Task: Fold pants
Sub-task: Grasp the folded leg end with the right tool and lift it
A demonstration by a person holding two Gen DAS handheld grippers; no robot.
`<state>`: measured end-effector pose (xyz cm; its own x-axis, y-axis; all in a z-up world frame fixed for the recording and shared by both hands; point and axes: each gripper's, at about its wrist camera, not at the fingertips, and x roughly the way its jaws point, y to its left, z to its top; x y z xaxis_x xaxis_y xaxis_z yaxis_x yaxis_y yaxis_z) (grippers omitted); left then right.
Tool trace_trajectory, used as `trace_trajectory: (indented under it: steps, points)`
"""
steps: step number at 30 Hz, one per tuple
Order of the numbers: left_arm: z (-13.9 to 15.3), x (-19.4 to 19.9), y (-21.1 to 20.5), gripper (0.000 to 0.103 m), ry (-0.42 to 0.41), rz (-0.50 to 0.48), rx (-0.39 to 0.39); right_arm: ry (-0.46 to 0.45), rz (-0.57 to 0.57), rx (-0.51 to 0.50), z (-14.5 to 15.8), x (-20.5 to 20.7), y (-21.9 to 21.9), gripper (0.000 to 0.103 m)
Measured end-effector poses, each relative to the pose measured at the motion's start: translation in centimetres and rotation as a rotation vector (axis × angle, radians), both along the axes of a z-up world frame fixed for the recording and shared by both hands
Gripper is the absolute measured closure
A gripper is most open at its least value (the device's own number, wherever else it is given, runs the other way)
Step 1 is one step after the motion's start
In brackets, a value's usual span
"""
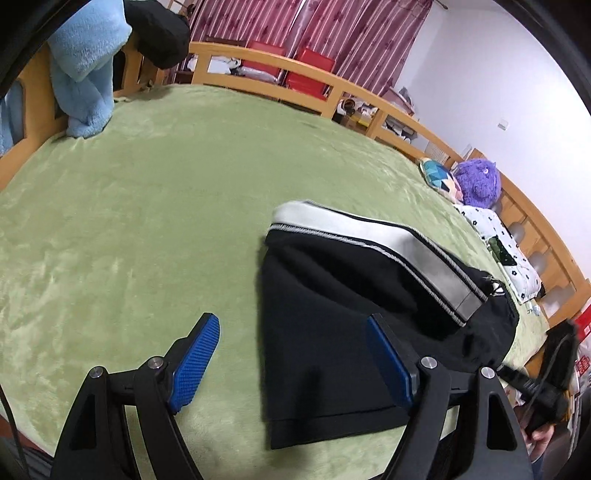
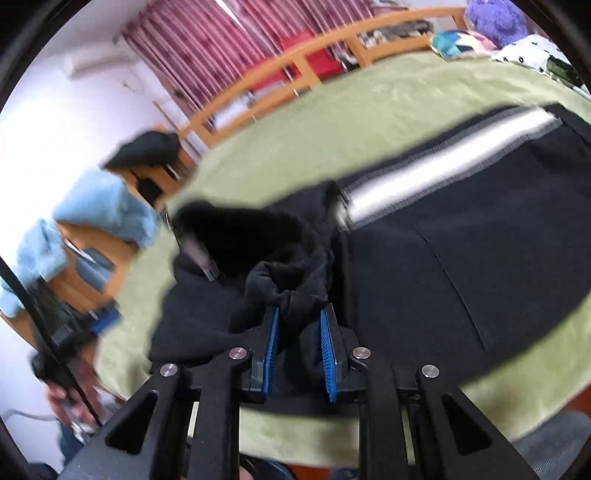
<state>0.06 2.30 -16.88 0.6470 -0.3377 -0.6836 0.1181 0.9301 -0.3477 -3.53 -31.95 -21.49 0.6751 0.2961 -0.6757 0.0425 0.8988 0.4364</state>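
Black pants (image 1: 332, 295) with a white side stripe (image 1: 369, 236) lie folded on the green bed cover (image 1: 147, 221). My left gripper (image 1: 291, 319) is open just above the pants' near left edge. One blue pad (image 1: 199, 354) is over the cover and the other pad (image 1: 388, 362) is over the black cloth, with nothing pinched. In the right wrist view, my right gripper (image 2: 299, 309) is shut on a bunched fold of the pants (image 2: 443, 240), and cloth puffs out past its fingertips. That view is blurred.
A wooden bed rail (image 1: 295, 62) runs along the far side, with a light blue fleece (image 1: 85, 74) and a dark garment (image 1: 162, 33) draped over it. A purple plush toy (image 1: 478, 181) and a dotted pillow (image 1: 506, 251) lie at the right. A person's hand (image 2: 70, 398) is at lower left.
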Motion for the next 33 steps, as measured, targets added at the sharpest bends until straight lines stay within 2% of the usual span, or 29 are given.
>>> trace_trajectory:
  steps: [2,4,5,7,8,12,16,24,27,33]
  points:
    - [-0.7,0.1,0.2,0.023,0.023,-0.001,-0.002,0.063,0.007,-0.054,-1.8,0.2,0.8,0.075]
    - [-0.9,0.0,0.6,0.023,0.028,0.005,0.005,0.041,0.031,-0.086,-1.3,-0.3,1.1,0.069]
    - [-0.9,-0.2,0.8,0.023,0.023,0.01,0.009,0.031,0.037,-0.118,-0.3,-0.7,1.3,0.057]
    - [-1.0,-0.3,1.5,0.023,0.017,0.029,0.011,-0.025,0.023,-0.154,1.4,-1.2,1.5,0.039]
    - [-1.0,-0.4,1.8,0.023,0.02,0.042,0.007,-0.07,0.018,-0.166,2.3,-1.5,1.7,0.037]
    - [-0.8,-0.7,3.0,0.023,0.023,0.069,-0.037,-0.128,0.056,-0.183,4.3,-1.1,2.9,0.037]
    - [-0.2,-1.1,3.2,0.023,0.008,0.085,-0.029,-0.137,0.053,-0.147,5.1,0.2,3.3,0.037]
    - [0.4,-1.4,2.8,0.023,-0.008,0.07,-0.021,-0.134,0.02,-0.087,4.8,0.5,2.9,0.037]
    - [0.1,-1.4,2.8,0.023,0.002,0.065,-0.031,-0.118,0.013,-0.109,4.5,0.9,3.2,0.037]
    - [-0.5,-0.8,2.9,0.023,0.016,0.058,-0.023,-0.126,0.075,-0.117,4.5,2.1,4.4,0.036]
